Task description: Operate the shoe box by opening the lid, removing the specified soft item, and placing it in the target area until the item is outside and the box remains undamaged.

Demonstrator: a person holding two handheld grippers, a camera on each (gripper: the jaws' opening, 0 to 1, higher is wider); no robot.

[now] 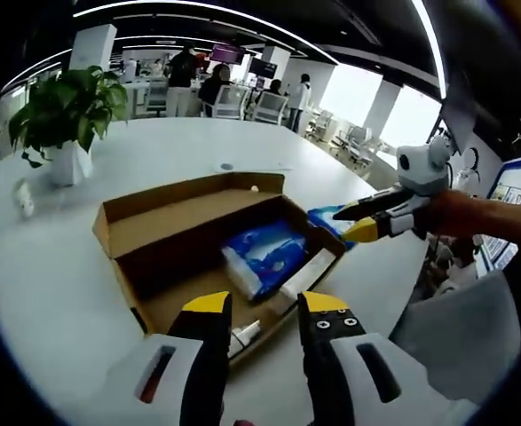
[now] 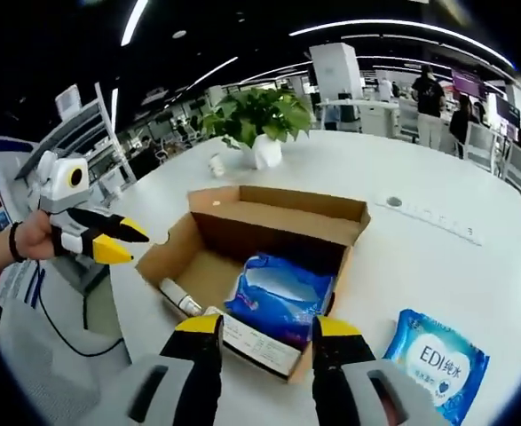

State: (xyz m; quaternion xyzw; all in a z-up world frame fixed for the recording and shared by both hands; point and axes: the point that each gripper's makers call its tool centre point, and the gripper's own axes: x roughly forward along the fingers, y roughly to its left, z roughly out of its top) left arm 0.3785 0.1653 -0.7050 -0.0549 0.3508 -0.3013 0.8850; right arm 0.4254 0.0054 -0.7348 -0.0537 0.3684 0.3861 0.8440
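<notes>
The brown cardboard shoe box (image 1: pixel 185 217) lies open on the white table, its lid folded back flat. Inside rests a blue soft tissue pack (image 1: pixel 264 253), seen from the other side as blue pack (image 2: pixel 282 297) in the box (image 2: pixel 273 202). A second blue wipes pack (image 2: pixel 438 355) lies on the table outside the box, also seen as wipes pack (image 1: pixel 329 216). My left gripper (image 1: pixel 266 303) hovers open in front of the box's near edge. My right gripper (image 2: pixel 267 326) is open too, above the opposite edge, holding nothing. Each shows in the other's view: right gripper (image 1: pixel 356 222), left gripper (image 2: pixel 129 241).
A white tube (image 2: pixel 180 300) and a white card box (image 2: pixel 260 346) lie in the box beside the pack. A potted plant (image 1: pixel 69 111) and a small white object (image 1: pixel 22 197) stand near the table's far edge. People and chairs are behind the table.
</notes>
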